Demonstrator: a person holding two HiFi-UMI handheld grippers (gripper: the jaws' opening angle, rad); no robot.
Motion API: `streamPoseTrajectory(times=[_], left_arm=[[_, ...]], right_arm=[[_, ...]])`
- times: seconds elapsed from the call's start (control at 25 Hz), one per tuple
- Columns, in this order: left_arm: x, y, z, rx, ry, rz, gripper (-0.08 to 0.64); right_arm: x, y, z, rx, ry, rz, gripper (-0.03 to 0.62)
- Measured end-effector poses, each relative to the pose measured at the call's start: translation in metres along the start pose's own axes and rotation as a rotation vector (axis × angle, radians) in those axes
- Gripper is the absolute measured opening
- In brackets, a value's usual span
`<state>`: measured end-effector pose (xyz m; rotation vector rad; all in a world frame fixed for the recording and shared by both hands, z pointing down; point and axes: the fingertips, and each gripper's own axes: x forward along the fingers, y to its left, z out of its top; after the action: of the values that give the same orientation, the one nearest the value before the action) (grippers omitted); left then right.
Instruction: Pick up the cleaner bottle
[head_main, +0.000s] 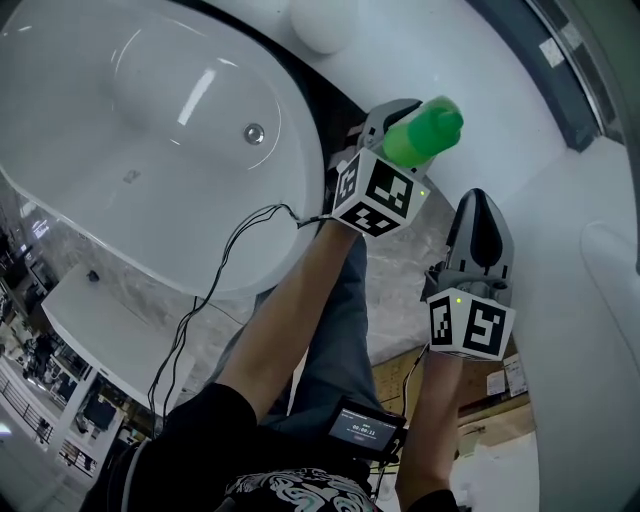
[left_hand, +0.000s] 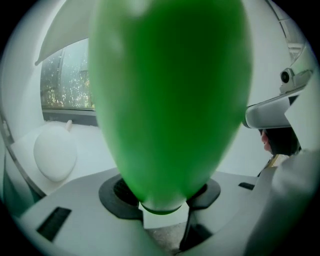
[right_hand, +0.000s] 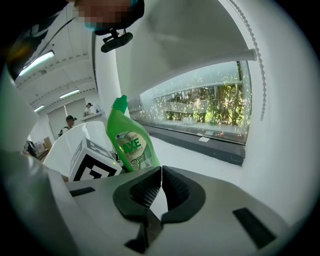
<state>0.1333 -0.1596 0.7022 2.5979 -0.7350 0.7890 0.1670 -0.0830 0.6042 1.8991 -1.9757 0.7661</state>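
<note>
Our left tongs (left_hand: 160, 202) clamp the green AXE cleaner bottle (head_main: 425, 132), in the air beside the bathtub (head_main: 150, 190); right tongs (right_hand: 159, 192) closed, empty. We risk the slick bottle slipping or tilting out.

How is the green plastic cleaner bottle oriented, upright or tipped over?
Upright. The right gripper view shows the green plastic cleaner bottle with its cap pointing up, held by the left gripper.
</note>
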Motion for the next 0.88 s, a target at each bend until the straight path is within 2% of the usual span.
streamPoseTrajectory(times=[0.24,0.88], left_arm=[[-0.014,-0.009,0.024,0.055,-0.01,-0.018,0.212],[-0.082,-0.003,0.08,0.125,-0.006,-0.045,0.212]], right_arm=[[-0.008,0.002,0.015,0.005,-0.018,-0.018,0.028],[-0.047,0.021,0.071,0.01,-0.083,-0.075,0.028]])
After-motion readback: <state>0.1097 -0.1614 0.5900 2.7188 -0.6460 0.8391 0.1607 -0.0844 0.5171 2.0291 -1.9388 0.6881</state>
